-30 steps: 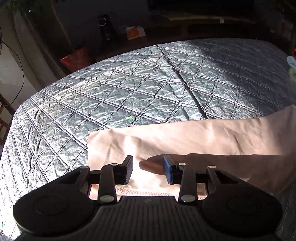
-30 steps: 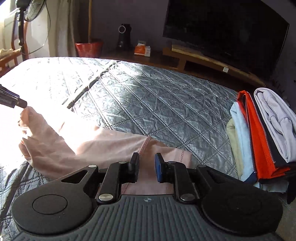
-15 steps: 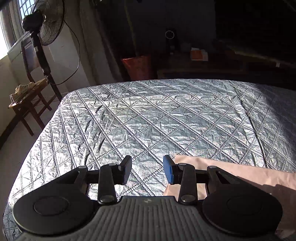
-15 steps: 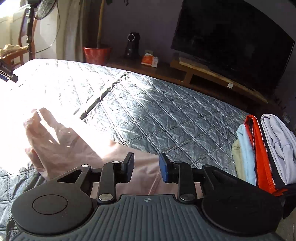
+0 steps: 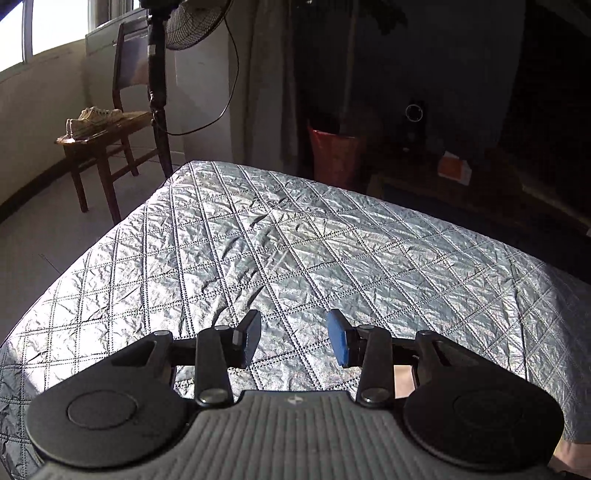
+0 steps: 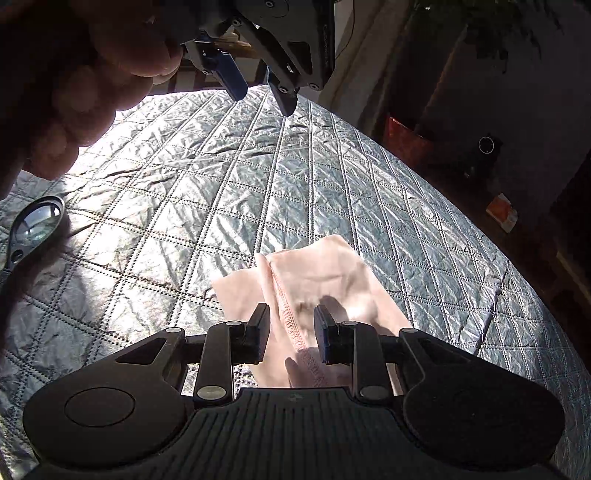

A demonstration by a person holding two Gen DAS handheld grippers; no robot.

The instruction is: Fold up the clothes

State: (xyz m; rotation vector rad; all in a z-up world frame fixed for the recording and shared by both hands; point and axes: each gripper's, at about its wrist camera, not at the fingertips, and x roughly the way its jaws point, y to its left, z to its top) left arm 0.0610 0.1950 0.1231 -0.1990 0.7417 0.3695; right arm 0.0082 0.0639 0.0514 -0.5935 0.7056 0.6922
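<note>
A pale pink garment [image 6: 321,273] lies folded on the grey quilted bedspread [image 6: 184,177], its stitched hem running toward me. My right gripper [image 6: 291,314] hovers just over its near part, open, with the fabric lying under the gap and not pinched. The left gripper [image 6: 263,99] hangs at the top of the right wrist view, open and empty, held by a hand [image 6: 74,74]. In the left wrist view, the left gripper [image 5: 294,325] stands open over bare bedspread [image 5: 295,240]. Only a sliver of the pink garment [image 5: 402,380] shows under its right finger arm.
A black-rimmed magnifying glass [image 6: 37,221] lies on the bedspread at the left. Past the bed's far corner stand a wooden chair with shoes [image 5: 96,118], a standing fan [image 5: 192,22] and a red pot [image 5: 336,155]. An orange box [image 5: 454,168] sits on dark furniture beyond.
The left gripper swung left off the pink garment, now over bare quilt. The right gripper swept left to the garment's folded end; the stacked clothes and the TV left its view.
</note>
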